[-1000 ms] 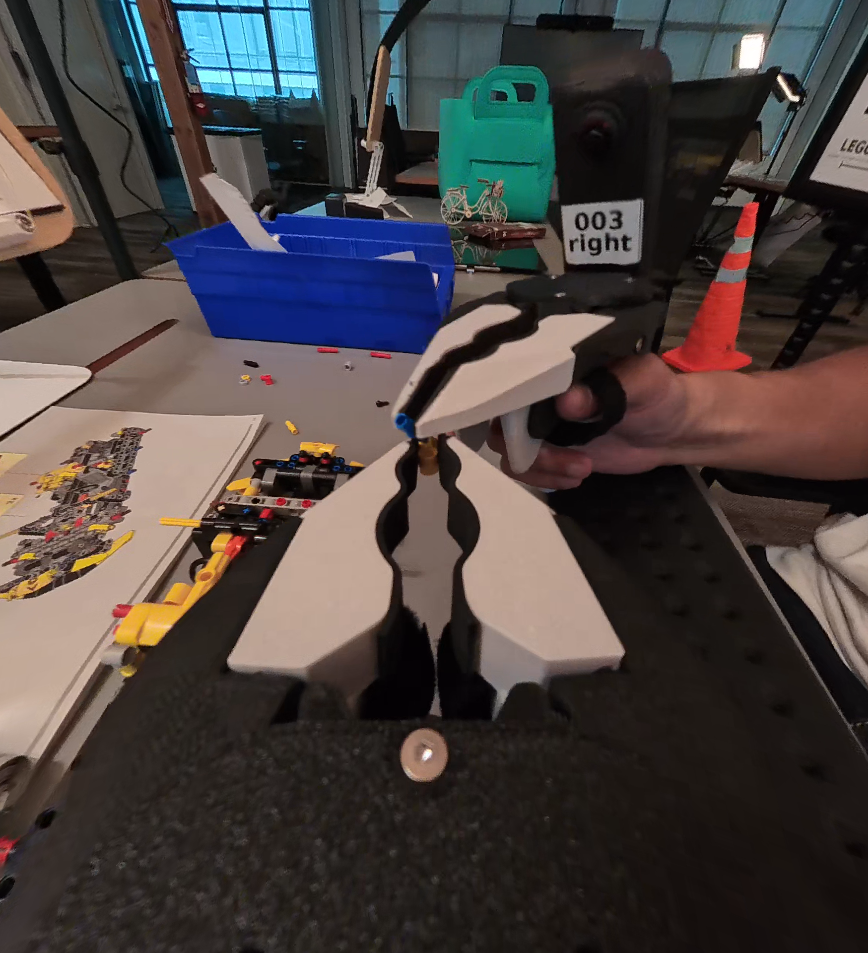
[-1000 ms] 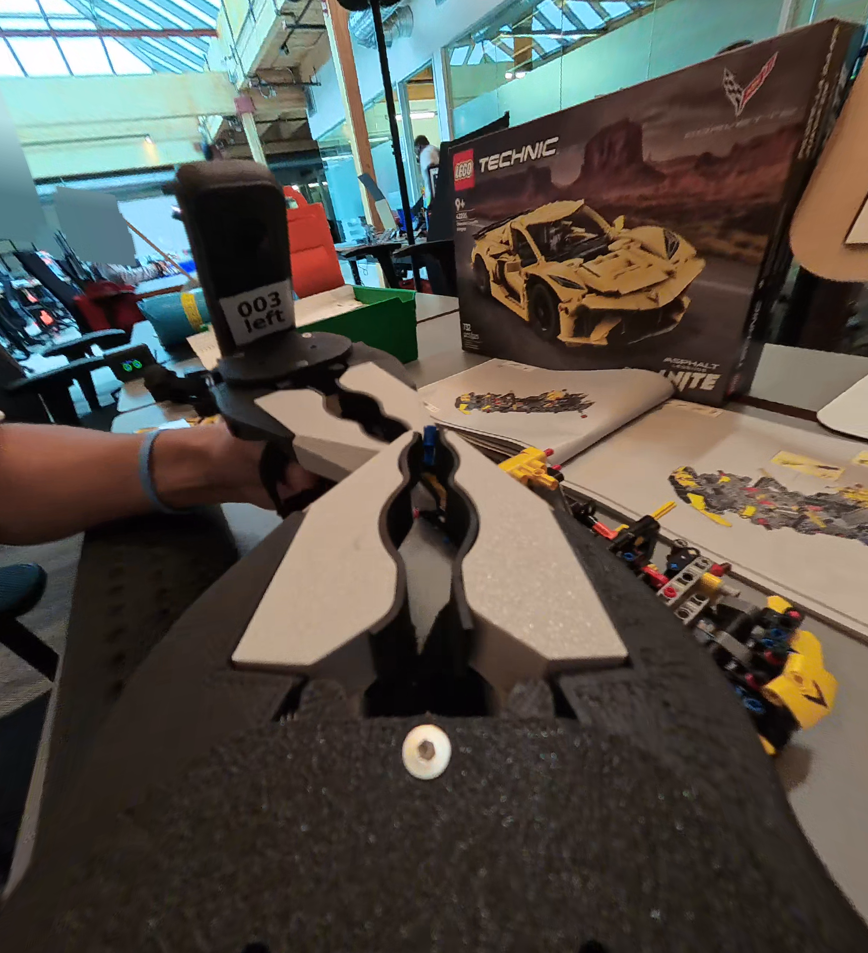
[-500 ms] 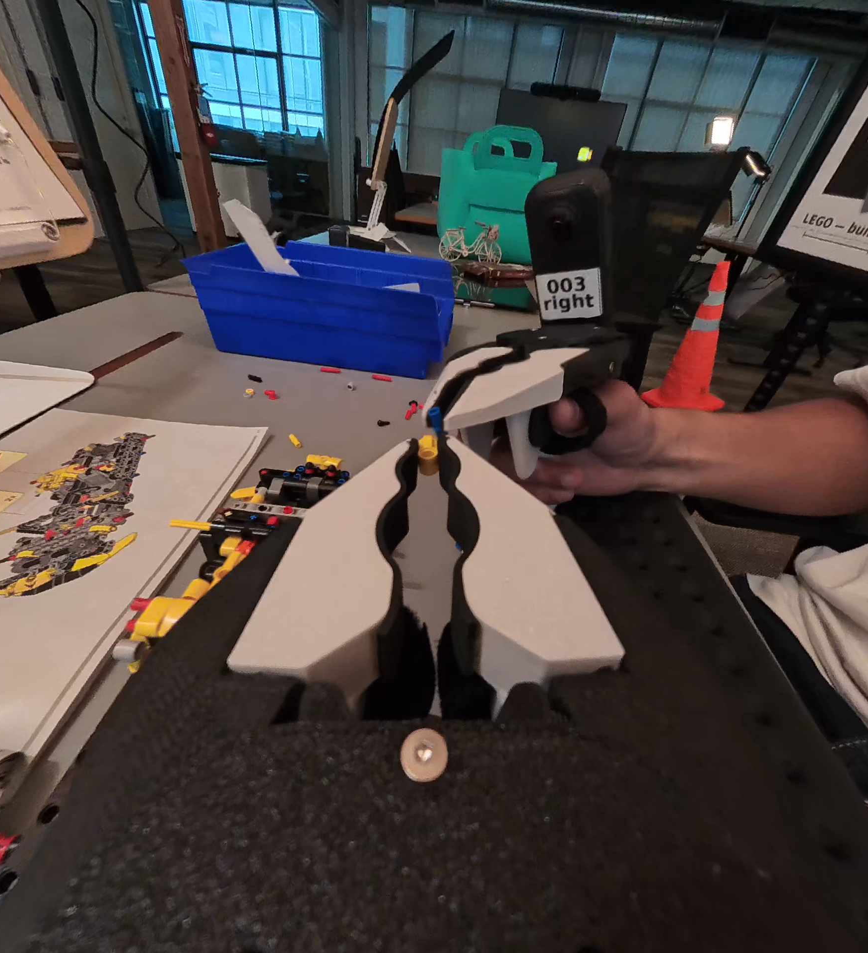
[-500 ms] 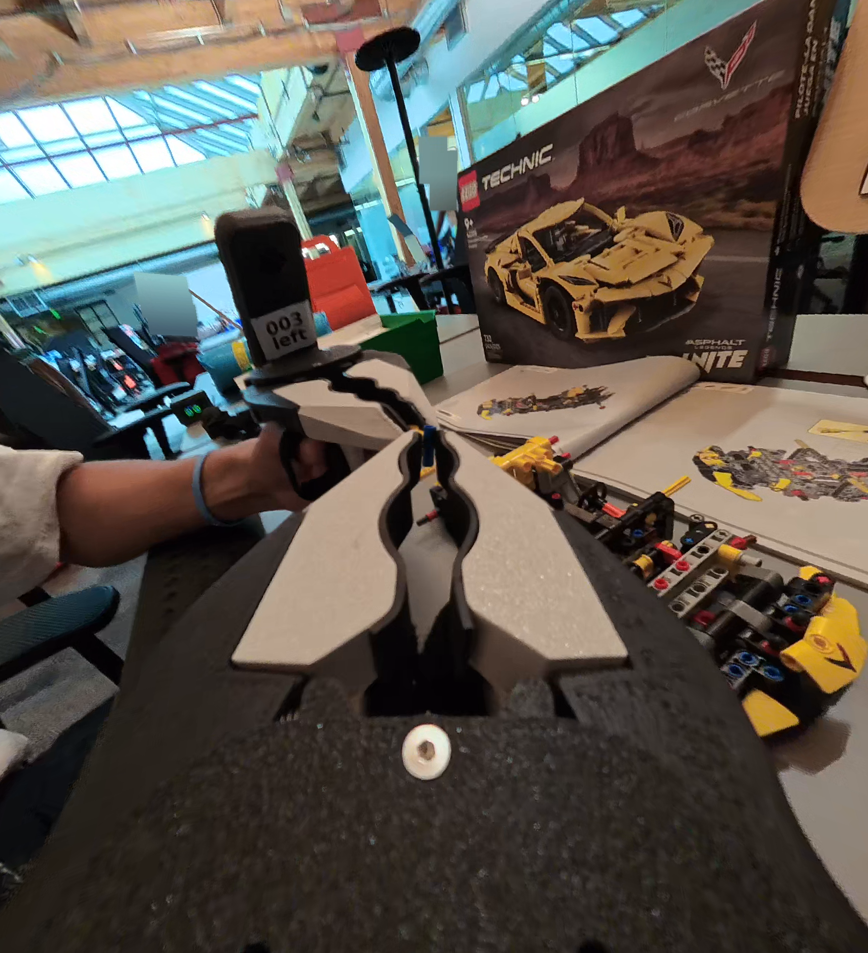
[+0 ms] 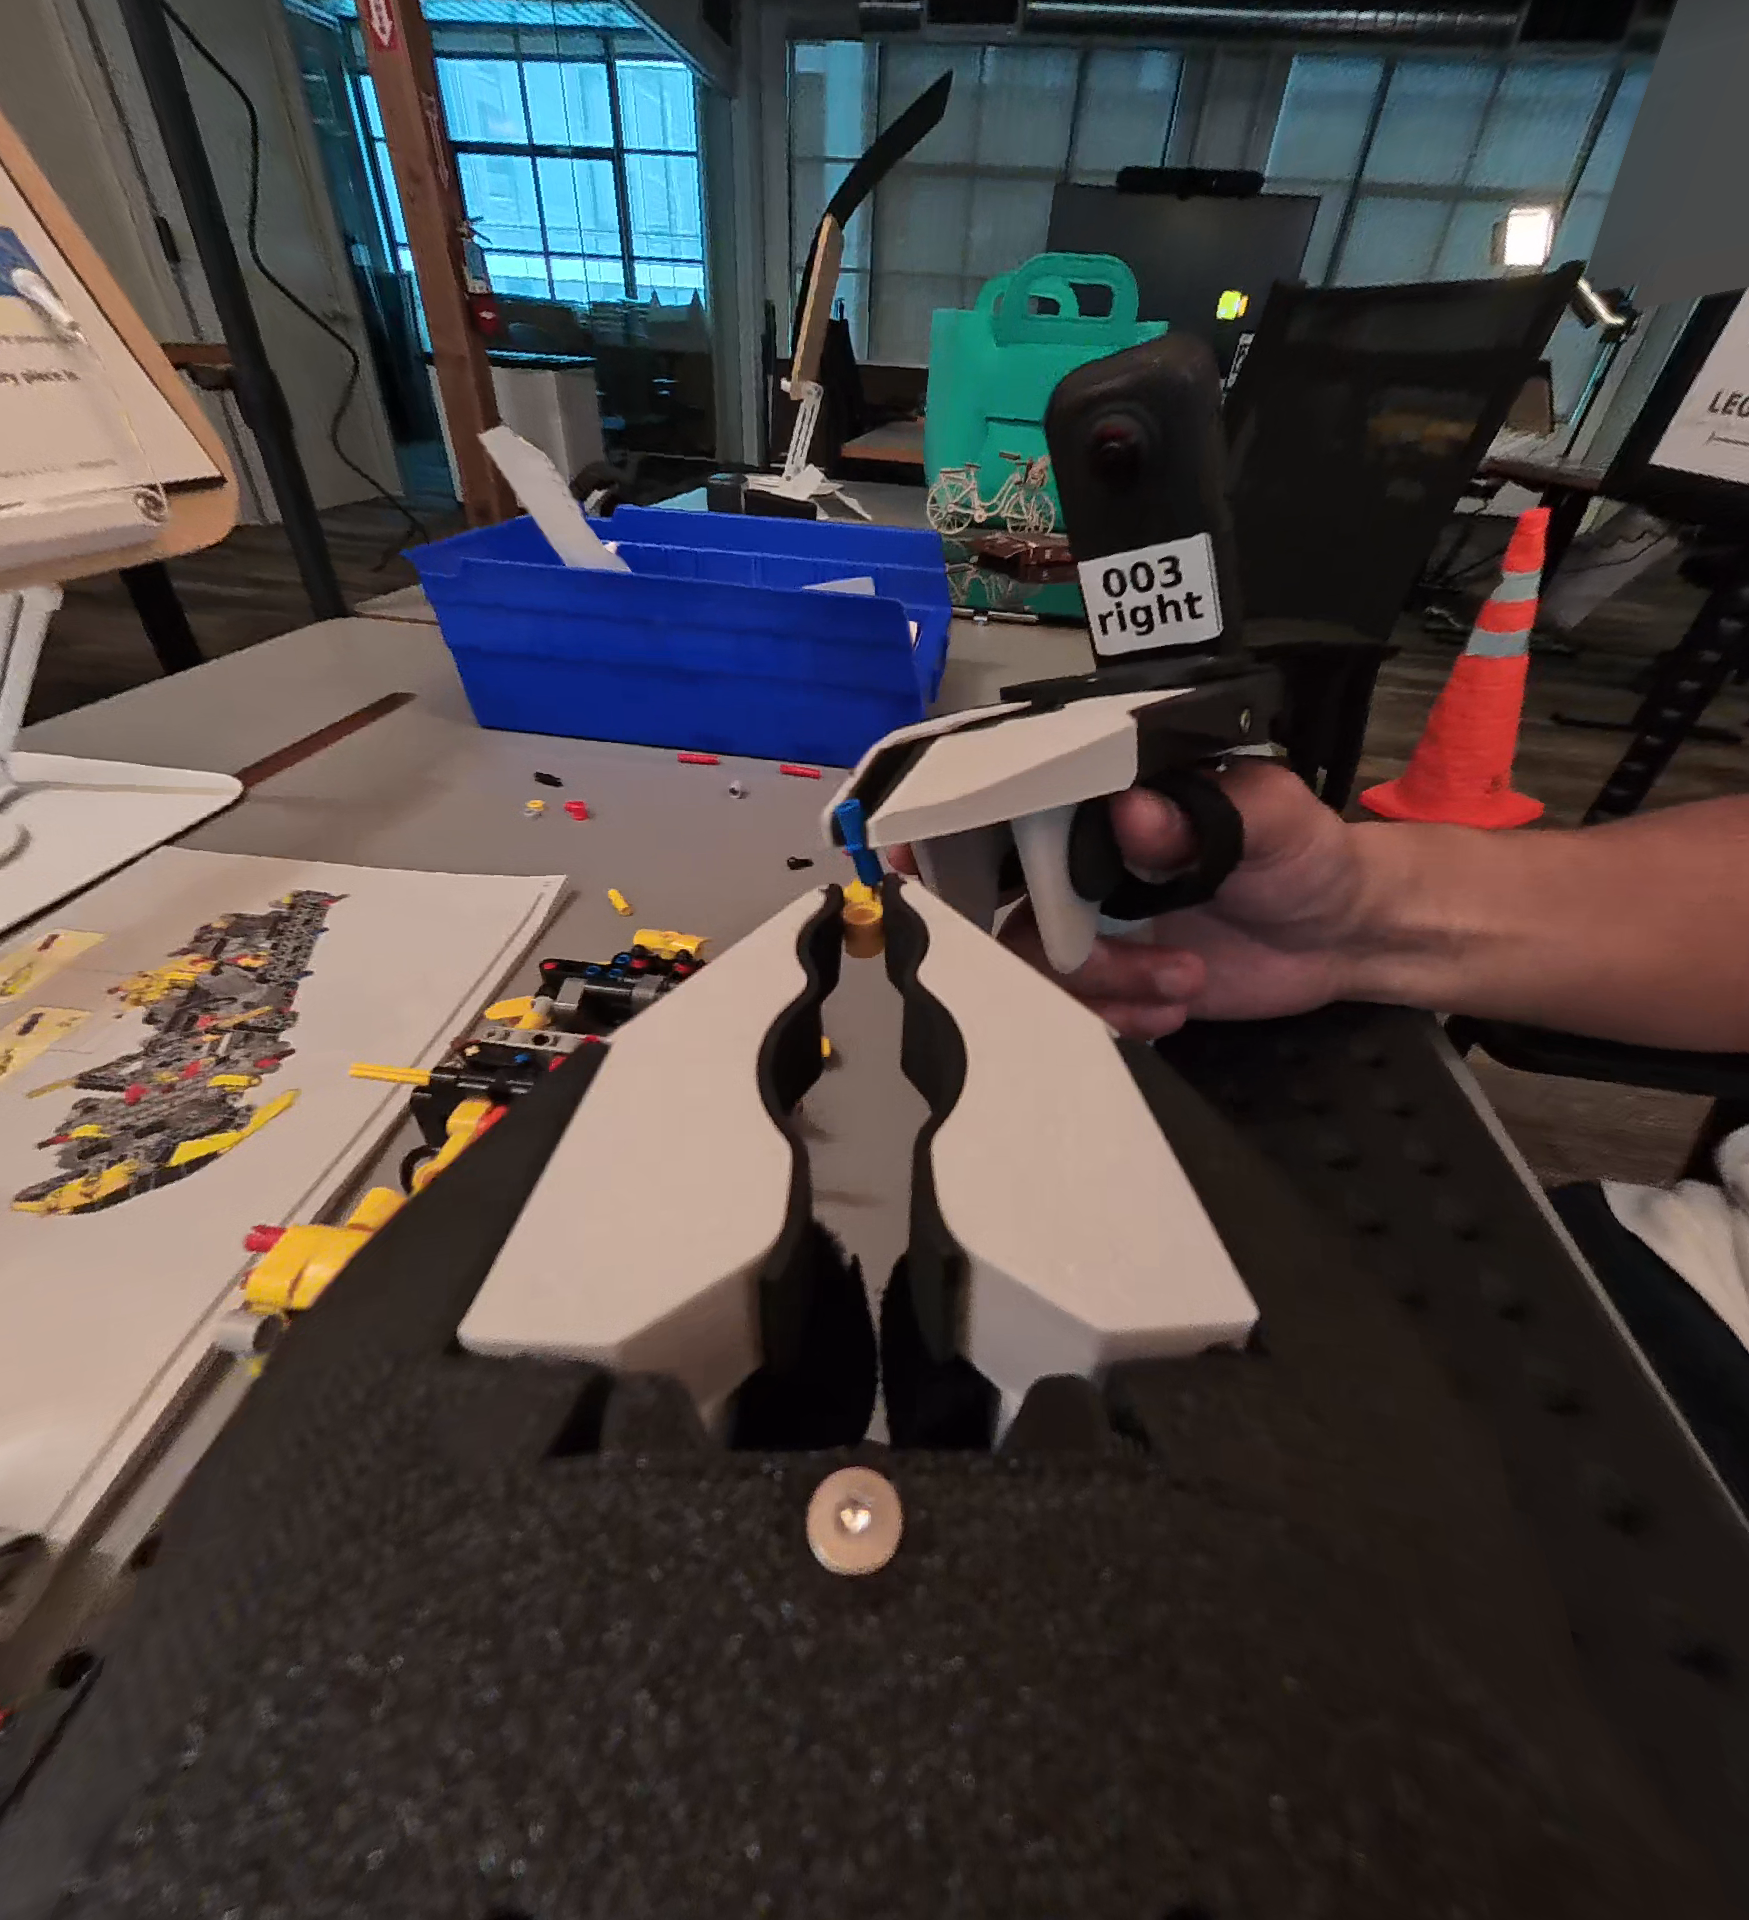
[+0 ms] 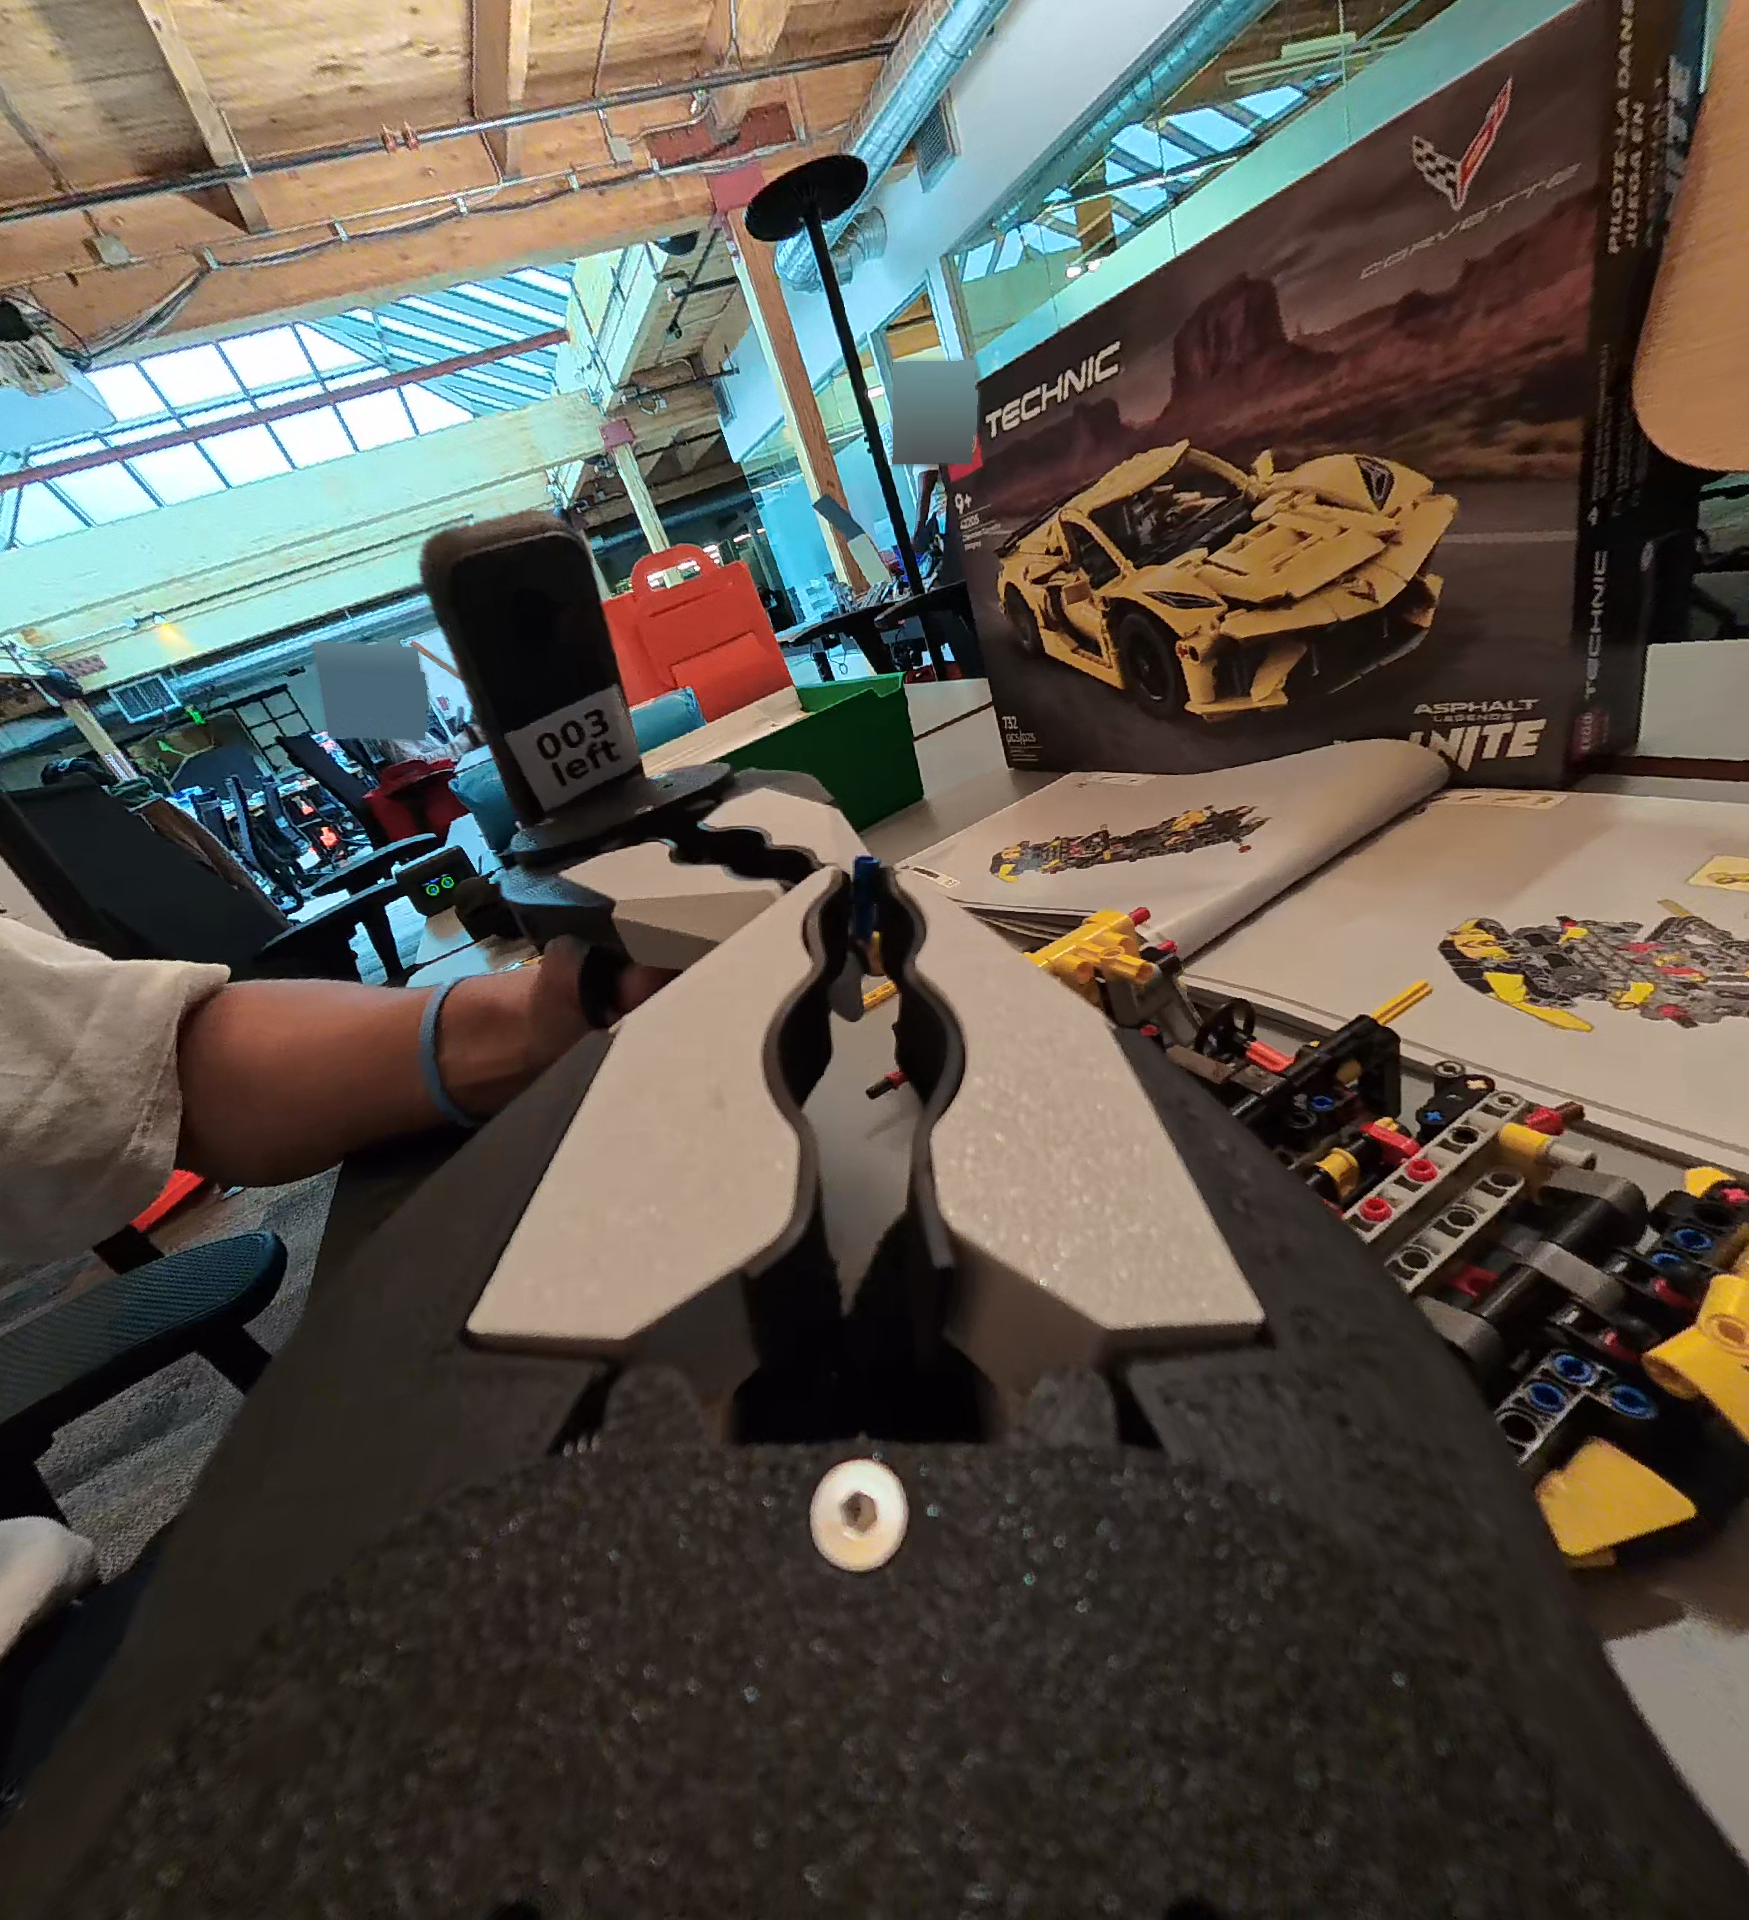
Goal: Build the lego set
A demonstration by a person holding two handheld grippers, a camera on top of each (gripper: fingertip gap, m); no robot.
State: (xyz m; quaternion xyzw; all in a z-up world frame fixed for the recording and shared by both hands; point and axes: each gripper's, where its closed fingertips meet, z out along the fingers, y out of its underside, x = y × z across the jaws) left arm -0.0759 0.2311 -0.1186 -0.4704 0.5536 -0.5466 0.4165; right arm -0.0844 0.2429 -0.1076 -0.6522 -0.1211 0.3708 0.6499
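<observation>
My left gripper [image 5: 862, 906] is shut on a small yellow round piece [image 5: 862, 923], held in the air above the table. My right gripper [image 6: 864, 896] is shut on a thin blue pin [image 6: 862, 902]; in the left wrist view it [image 5: 849, 831] comes in from the right, and the blue pin [image 5: 857, 840] points down into the top of the yellow piece. The half-built black and yellow car chassis [image 6: 1535, 1226] lies on the grey table to the right of my right gripper, and shows left of my left gripper [image 5: 579, 1018].
An open instruction booklet [image 5: 174, 1049] lies left of the chassis. A blue bin [image 5: 683, 644] stands at the back with loose small pieces [image 5: 579, 808] before it. The set's box [image 6: 1265, 499] stands behind the booklet. A green bin [image 6: 839, 727] sits farther back. My two grippers' fingertips are within a few centimetres of each other.
Both grippers have tilted up and drawn slightly apart. The blue pin now stands above the yellow piece, its lower end meeting the piece's top.
</observation>
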